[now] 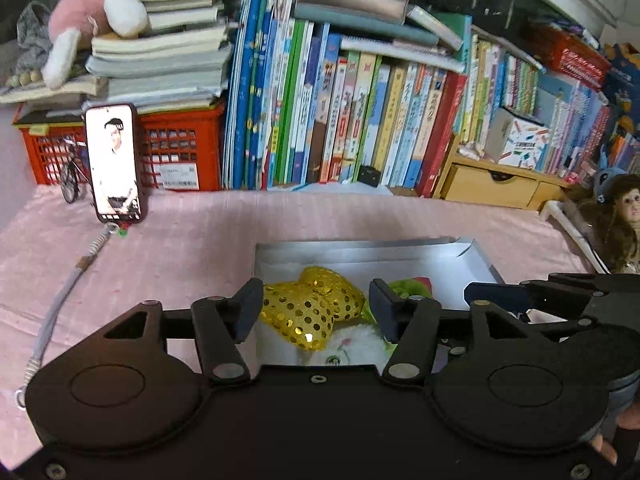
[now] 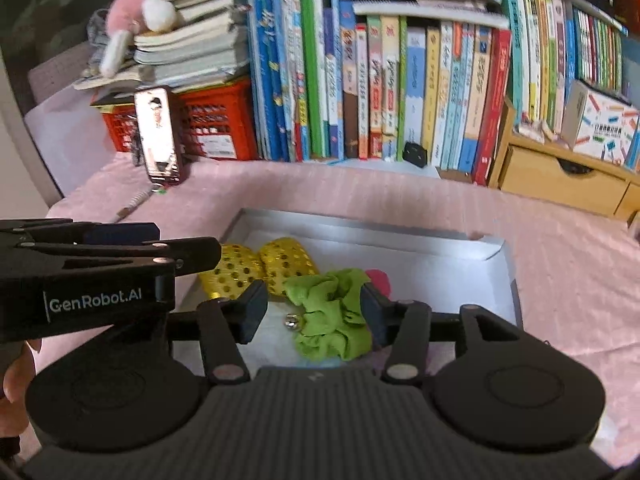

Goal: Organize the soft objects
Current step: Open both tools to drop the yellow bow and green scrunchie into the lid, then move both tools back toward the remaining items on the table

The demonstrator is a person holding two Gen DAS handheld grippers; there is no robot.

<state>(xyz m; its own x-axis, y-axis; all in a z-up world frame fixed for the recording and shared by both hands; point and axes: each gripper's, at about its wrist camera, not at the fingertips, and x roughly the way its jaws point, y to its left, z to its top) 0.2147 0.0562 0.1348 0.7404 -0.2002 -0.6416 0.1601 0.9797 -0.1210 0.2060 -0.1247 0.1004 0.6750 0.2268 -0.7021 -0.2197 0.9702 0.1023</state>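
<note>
A pink cloth (image 1: 200,248) covers the desk, and a long row of upright books (image 1: 360,112) stands along its far edge. Left of the row, a red crate (image 1: 180,148) carries a stack of books with a pink plush (image 1: 96,16) on top. Right of the row is a wooden drawer unit (image 2: 560,180), and in the left view a doll (image 1: 620,216) sits at the far right edge.

A shallow silver tray (image 2: 492,276) lies on the cloth in the near middle, open side up. The soft things are all inside it: a gold sequined bow (image 1: 308,308) toward the left, a green scrunchie (image 2: 332,316) just right of it with a small silver bell (image 2: 291,321) beside it, a white plush (image 1: 352,348) at the near edge, and something pink-red (image 2: 378,280) behind the scrunchie, too hidden to name.

A phone (image 1: 114,160) leans upright against the crate, screen lit, with a cord (image 1: 68,288) trailing from it across the cloth.

The left gripper (image 1: 316,308) hangs above the bow, its jaws apart with nothing pressed between them. The right gripper (image 2: 314,312) hangs above the scrunchie, jaws apart too; the scrunchie shows in the gap, but whether the right pad touches it I cannot tell. The 2 grippers are side by side, each showing at the edge of the other's view.
</note>
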